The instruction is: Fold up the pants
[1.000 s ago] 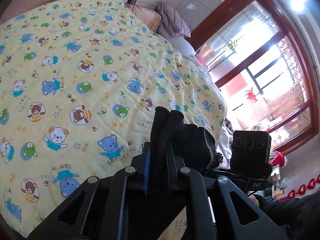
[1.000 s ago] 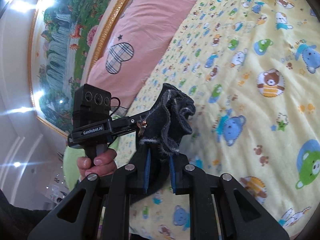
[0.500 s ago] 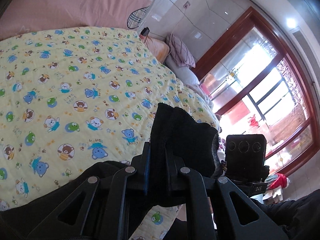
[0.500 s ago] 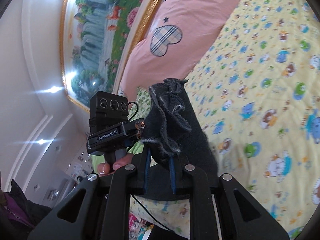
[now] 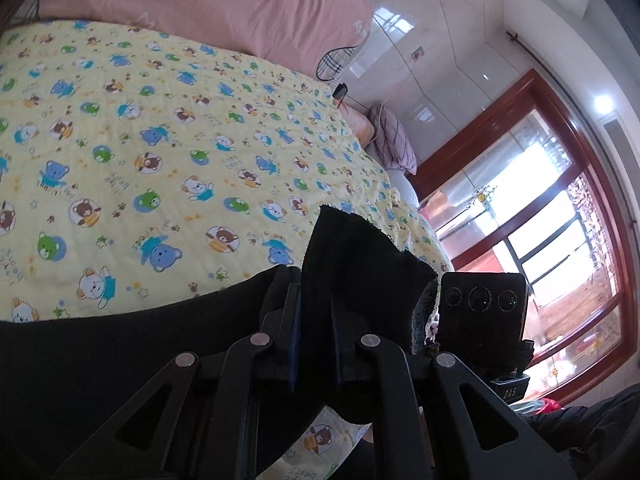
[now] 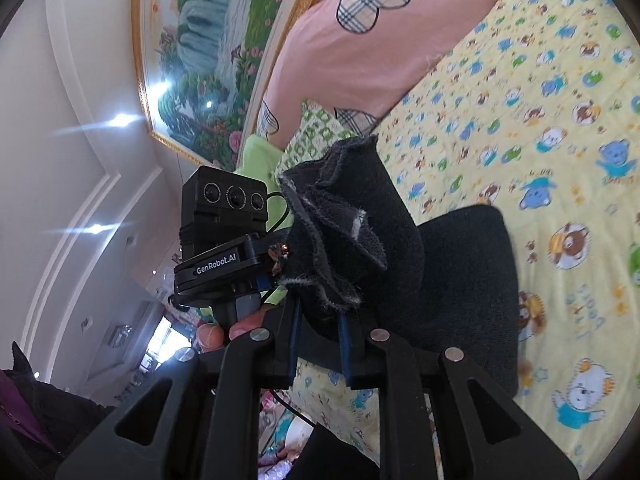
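Bedroom, bear-print quilt point(image 5: 168, 168) | L claw point(image 5: 314, 320) + R claw point(image 6: 318, 320) each pinching pants point(image 6: 460, 280) edge, lifted to carry fold over.

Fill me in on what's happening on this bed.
A person is folding dark pants over a yellow bear-print quilt, with handheld tongs in each hand. The left tongs and right tongs are each clamped on a bunched edge of the fabric, held side by side close together. The rest of the pants hangs down and lies on the quilt below them. A pink pillow sits at the head of the bed.
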Demonstrator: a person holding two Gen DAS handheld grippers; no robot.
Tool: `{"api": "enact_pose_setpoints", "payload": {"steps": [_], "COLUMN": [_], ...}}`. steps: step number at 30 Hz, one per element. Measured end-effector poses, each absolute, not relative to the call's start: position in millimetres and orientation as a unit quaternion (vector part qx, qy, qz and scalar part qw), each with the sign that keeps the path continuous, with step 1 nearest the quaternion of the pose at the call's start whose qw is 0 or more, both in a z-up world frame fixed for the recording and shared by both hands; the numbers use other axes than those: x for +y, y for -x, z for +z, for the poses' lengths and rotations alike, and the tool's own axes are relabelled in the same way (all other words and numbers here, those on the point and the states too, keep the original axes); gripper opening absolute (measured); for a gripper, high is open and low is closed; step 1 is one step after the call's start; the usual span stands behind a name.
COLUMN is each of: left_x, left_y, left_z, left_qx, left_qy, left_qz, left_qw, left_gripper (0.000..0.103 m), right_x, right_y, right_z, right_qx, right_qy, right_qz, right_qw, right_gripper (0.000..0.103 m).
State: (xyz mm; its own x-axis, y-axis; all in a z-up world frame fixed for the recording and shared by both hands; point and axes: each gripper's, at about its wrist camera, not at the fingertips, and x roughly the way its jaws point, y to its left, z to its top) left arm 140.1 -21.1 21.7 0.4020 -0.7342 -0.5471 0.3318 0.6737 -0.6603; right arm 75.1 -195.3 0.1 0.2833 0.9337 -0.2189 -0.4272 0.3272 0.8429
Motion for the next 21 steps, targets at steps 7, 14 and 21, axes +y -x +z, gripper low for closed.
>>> {"api": "enact_pose_setpoints", "payload": {"steps": [7,14,21], "left_x": [8,31,44], "left_y": [-134,-125,-112], "left_z": [-16,-34,-37], "left_qx": [0.444,0.444,0.447], "left_qy": [0.279,0.315,0.325], "left_qz": [-0.304,-0.284,-0.259], "left_qw": [0.795,0.789,0.792], "left_gripper": [0.012,0.015,0.014], "right_x": [-168,-152,-143], "right_y": [-84,-87,-85], "right_z": [-21,-30,-29], "right_qx": [0.413,0.435,0.442], "right_qy": [-0.312,-0.287,-0.268], "right_qz": [0.461,0.456,0.458], "right_qw": [0.721,0.721,0.724], "right_gripper": [0.018,0.019,0.025]}}
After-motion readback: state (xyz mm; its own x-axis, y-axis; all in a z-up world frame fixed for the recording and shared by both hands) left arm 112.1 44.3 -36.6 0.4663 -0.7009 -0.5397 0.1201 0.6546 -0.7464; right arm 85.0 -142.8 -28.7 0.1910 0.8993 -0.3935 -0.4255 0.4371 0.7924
